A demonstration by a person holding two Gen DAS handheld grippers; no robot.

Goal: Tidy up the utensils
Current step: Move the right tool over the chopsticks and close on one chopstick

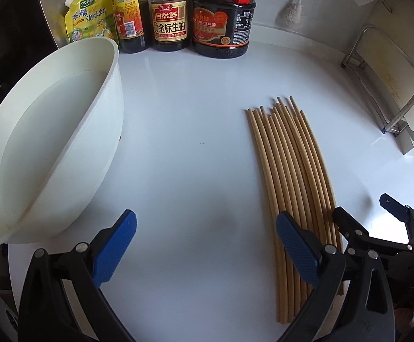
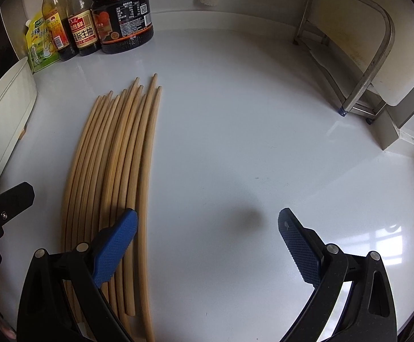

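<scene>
Pale bamboo chopsticks bundle between both: beside left hand-held gripper right finger, under right hand-held gripper left finger; long axis runs forward. Both spread, empty.

White counter: chopsticks, tub, 3 bottles.

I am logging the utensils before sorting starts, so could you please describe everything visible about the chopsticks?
The chopsticks are about a dozen plain, light tan sticks, wood or bamboo by their look, lying flat side by side on the white countertop. Their narrow tips point toward the sauce bottles, unevenly staggered. They lie loose, ungripped, between the two open tools, right of the white tub.
</scene>
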